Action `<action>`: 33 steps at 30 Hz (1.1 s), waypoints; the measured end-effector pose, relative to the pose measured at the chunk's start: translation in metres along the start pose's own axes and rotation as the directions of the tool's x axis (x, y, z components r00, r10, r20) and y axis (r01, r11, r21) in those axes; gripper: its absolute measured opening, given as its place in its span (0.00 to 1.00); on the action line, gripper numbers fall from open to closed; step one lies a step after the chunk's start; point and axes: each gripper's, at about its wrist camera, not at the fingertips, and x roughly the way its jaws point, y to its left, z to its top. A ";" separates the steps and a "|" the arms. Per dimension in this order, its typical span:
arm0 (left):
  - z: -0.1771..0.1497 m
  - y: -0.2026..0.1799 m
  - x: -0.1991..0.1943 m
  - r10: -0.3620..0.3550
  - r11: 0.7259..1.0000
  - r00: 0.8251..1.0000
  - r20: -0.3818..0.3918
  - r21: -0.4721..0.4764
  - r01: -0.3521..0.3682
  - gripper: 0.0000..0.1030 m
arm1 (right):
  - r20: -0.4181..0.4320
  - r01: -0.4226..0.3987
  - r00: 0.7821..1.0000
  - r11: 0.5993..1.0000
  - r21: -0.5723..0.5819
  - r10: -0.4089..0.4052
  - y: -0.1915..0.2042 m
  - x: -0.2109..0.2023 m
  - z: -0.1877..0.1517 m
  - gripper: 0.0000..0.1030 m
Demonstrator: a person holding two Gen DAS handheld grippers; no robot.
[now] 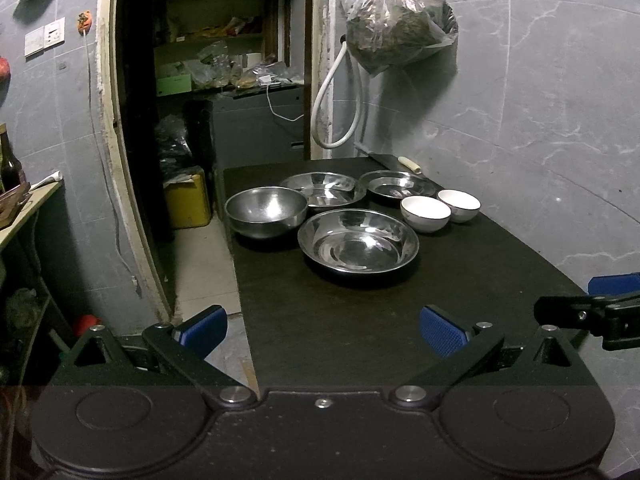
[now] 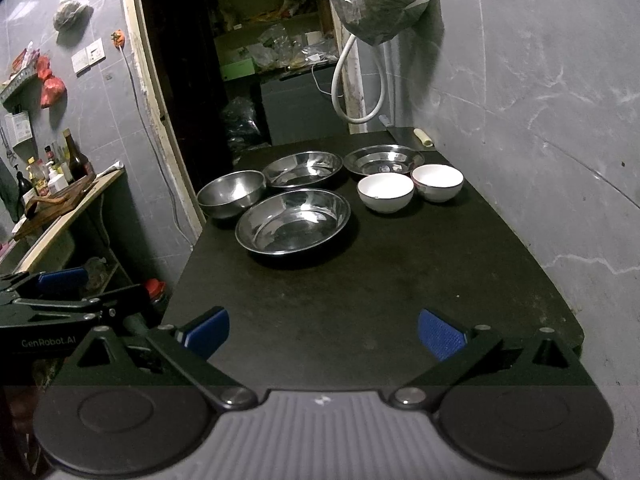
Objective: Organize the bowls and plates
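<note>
Several dishes sit at the far end of a black table (image 1: 360, 320) (image 2: 360, 300). A deep steel bowl (image 1: 266, 211) (image 2: 231, 193) stands at the left. Three shallow steel plates lie near it: a near plate (image 1: 358, 241) (image 2: 293, 222), a far middle plate (image 1: 323, 188) (image 2: 303, 168) and a far right plate (image 1: 398, 186) (image 2: 384, 160). Two white bowls (image 1: 425, 213) (image 1: 459, 205) (image 2: 385, 192) (image 2: 437, 182) stand side by side at the right. My left gripper (image 1: 322, 332) and right gripper (image 2: 323, 334) hover open over the table's near end, holding nothing.
A grey tiled wall runs along the table's right side, with a hanging plastic bag (image 1: 400, 20) and a white hose (image 1: 336, 100). A knife (image 1: 400, 160) lies at the table's far edge. A doorway with shelves opens at the left. A side counter with bottles (image 2: 60, 168) stands further left.
</note>
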 end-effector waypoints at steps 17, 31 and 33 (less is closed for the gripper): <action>-0.003 0.013 0.002 0.008 1.000 1.000 -0.005 -0.014 -0.008 0.99 | -0.008 -0.004 1.000 1.000 -0.016 0.004 0.009 0.010 0.002 1.00; -0.004 0.014 0.004 0.017 1.000 1.000 -0.013 -0.016 -0.017 0.99 | -0.009 -0.005 1.000 1.000 -0.022 0.005 0.010 0.011 0.001 1.00; -0.004 0.015 0.005 0.019 1.000 1.000 -0.017 -0.018 -0.020 0.99 | -0.009 -0.006 1.000 1.000 -0.022 0.005 0.010 0.012 0.002 1.00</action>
